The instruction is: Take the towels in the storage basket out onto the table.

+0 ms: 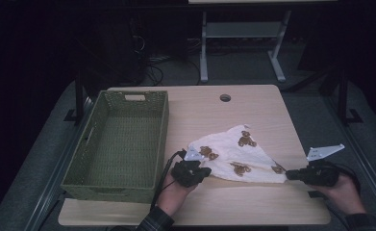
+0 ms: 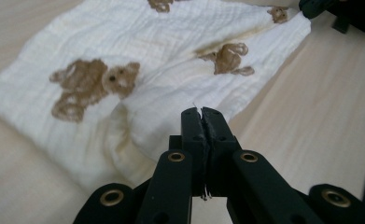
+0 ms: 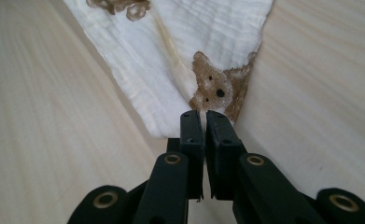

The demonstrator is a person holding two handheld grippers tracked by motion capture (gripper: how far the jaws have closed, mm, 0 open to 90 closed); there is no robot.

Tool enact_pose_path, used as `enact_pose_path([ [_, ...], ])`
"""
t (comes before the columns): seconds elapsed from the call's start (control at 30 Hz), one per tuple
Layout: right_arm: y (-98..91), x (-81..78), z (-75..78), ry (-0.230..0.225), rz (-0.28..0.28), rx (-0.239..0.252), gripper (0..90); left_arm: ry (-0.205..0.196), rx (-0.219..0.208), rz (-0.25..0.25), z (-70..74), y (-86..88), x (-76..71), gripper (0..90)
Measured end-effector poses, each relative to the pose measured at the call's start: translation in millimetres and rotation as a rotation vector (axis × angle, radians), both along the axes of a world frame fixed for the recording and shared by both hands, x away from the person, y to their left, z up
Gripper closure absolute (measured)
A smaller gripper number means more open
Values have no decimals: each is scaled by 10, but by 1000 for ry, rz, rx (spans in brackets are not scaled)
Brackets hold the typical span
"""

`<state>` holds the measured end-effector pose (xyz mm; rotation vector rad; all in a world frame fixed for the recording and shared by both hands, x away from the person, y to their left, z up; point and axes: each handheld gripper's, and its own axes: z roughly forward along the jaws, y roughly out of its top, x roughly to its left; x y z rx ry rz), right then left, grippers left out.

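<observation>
The white cloth (image 1: 236, 155), printed with brown bears, lies spread on the wooden surface (image 1: 253, 106) between the two tools. The left tool (image 1: 206, 171) has its jaws together, clamped on the cloth's near left edge; in the left gripper view a sliver of fabric shows between the pads. The right tool (image 1: 288, 175) is clamped on the cloth's right corner, just ahead of its jaws, beside a bear print. A green woven basket (image 1: 162, 126) stands well to the left tool's left side.
</observation>
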<state>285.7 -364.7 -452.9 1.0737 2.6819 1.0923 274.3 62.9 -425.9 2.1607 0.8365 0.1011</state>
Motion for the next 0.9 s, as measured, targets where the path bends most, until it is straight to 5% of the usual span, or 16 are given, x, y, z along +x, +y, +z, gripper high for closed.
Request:
enact_pose_path([
  [0.27, 42, -219, -42, 23, 49, -18, 839, 90, 26, -56, -175, -12, -256, 862],
  [0.37, 56, -199, -19, -5, 48, -9, 721, 64, 33, -36, -172, 1, -253, 730],
  [0.53, 108, -121, 50, -51, 33, 2, 666, 13, 14, 33, -88, 31, -149, 608],
  [0.9, 510, 272, 138, -108, 42, -19, 656, -83, 23, 157, -38, 9, 253, 562],
])
